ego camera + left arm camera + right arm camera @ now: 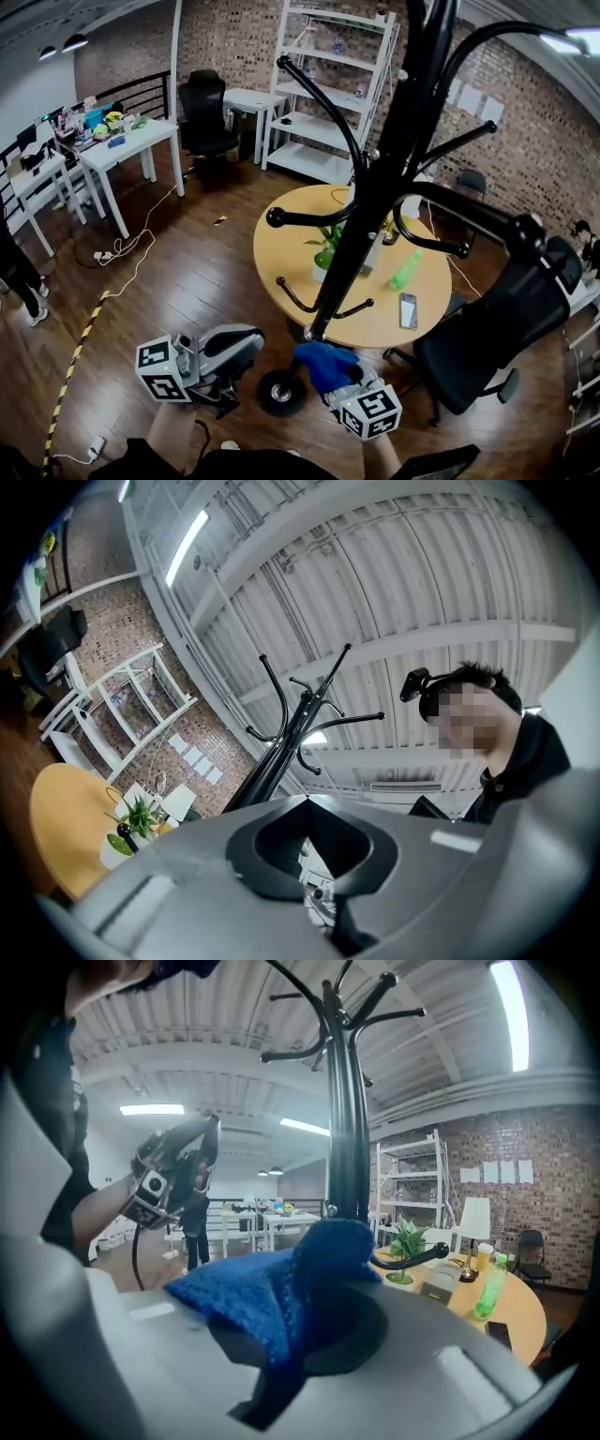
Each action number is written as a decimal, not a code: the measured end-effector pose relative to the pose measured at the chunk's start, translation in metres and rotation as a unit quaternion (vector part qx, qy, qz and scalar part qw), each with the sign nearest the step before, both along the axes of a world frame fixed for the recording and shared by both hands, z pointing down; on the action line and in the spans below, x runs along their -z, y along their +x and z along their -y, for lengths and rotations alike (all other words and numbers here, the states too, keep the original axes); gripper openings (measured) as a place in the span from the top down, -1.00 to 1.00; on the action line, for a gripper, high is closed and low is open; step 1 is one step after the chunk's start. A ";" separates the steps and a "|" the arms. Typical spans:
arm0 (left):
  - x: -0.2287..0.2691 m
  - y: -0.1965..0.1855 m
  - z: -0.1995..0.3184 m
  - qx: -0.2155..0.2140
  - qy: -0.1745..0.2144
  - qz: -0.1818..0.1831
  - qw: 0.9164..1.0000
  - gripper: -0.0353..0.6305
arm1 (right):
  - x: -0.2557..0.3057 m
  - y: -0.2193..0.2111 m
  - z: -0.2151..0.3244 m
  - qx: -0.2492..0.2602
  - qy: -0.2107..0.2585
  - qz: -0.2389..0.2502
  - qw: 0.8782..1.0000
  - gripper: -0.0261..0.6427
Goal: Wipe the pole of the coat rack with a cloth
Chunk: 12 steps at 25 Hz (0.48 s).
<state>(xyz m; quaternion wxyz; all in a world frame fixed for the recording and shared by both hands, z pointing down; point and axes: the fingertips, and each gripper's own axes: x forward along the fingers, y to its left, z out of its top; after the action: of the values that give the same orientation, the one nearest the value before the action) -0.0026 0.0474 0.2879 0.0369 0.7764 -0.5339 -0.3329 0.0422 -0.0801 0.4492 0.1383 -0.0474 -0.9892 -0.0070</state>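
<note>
In the head view, low at the foot of the tall black metal coat rack pole (pixel 361 220), the right gripper (pixel 349 380) is clamped on a bunched blue terry cloth (pixel 323 361). The cloth sits just beside the pole's lowest stretch, right above the round black base (pixel 279 392). Whether cloth and pole touch cannot be told from here. The left gripper (pixel 239 345) hangs to the other side of the base, apart from the pole. Behind the pole stands a round yellow wooden table (pixel 375 328), and a black mesh office chair (pixel 497 323) is at the right.

In the left gripper view, the jaws stand together with their tips meeting and nothing between them. The tool points up towards the coat rack's curved hooks (pixel 309 705) and the ceiling.

In the right gripper view, the jaws are closed on the blue cloth (pixel 253 1293), which spills over them in a folded mound. Its raised end lies in front of the pole (pixel 345 1119), which rises straight above it.

As a judgement, the cloth is gripped and brought to the pole's bottom end, so the wiping is either starting low or finishing there. The pole's surface shows no mark that tells wiped from unwiped. The whole length above, up to the hooks, may be left to do.
</note>
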 end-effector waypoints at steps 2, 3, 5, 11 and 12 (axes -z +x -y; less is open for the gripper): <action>-0.001 0.000 -0.003 0.002 -0.001 -0.002 1.000 0.89 | 0.009 -0.005 0.003 -0.010 -0.023 0.029 0.999 0.85; -0.002 -0.001 -0.005 0.004 -0.001 -0.002 1.000 0.89 | 0.012 -0.011 0.003 -0.013 -0.038 0.040 0.998 0.85; -0.002 -0.003 -0.008 0.008 0.001 -0.001 1.000 0.89 | 0.019 -0.025 0.005 -0.018 -0.057 0.058 0.996 0.85; 0.003 0.000 -0.019 0.010 0.009 0.008 1.000 0.89 | 0.085 -0.046 0.017 -0.051 -0.043 0.150 0.987 0.85; 0.004 0.000 -0.022 0.012 0.011 0.010 1.000 0.89 | 0.107 -0.046 0.013 -0.043 -0.040 0.178 0.982 0.85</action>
<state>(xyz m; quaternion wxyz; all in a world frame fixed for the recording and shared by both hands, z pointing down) -0.0026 0.0696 0.2841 0.0193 0.7737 -0.5394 -0.3318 -0.0033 -0.0934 0.3425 -0.0414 -0.0083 -0.9986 0.0304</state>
